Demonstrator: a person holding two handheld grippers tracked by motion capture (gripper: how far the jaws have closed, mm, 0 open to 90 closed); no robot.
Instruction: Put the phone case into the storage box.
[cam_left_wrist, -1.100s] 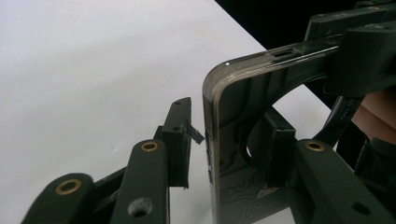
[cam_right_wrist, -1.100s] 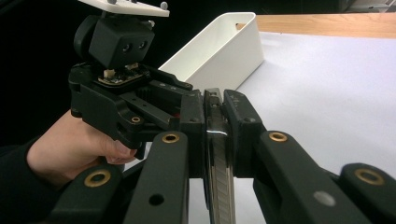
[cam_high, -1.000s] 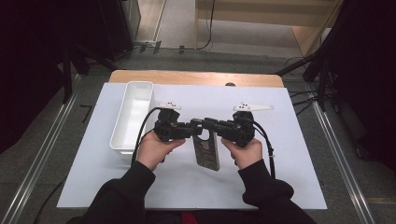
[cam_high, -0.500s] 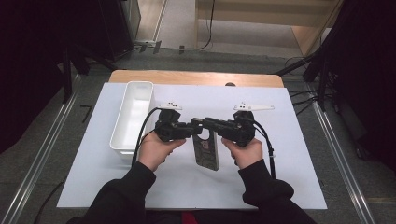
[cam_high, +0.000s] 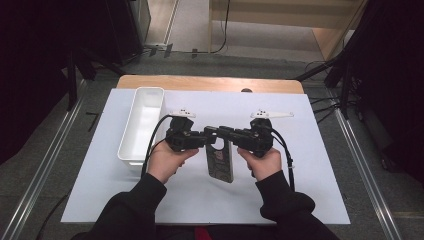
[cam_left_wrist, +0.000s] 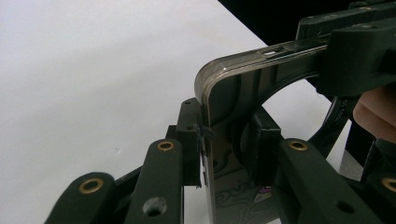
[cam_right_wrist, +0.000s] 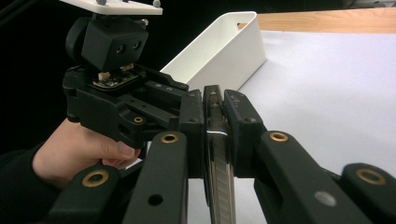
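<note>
A dark patterned phone case (cam_high: 220, 162) with a clear rim and a round camera cutout is held upright over the white sheet, its long side running toward the person. My left gripper (cam_high: 208, 136) comes in from the left and my right gripper (cam_high: 226, 134) from the right, and both meet at the case's far end. In the left gripper view my left gripper (cam_left_wrist: 224, 135) presses its pads on both faces of the case (cam_left_wrist: 243, 79). In the right gripper view my right gripper (cam_right_wrist: 214, 109) clamps the case's thin edge (cam_right_wrist: 218, 168).
A long white bin (cam_high: 142, 125) stands to the left of the hands, beside the left gripper. The white sheet (cam_high: 305, 175) covers a wooden table (cam_high: 210, 83). Metal rails run along both sides on the floor.
</note>
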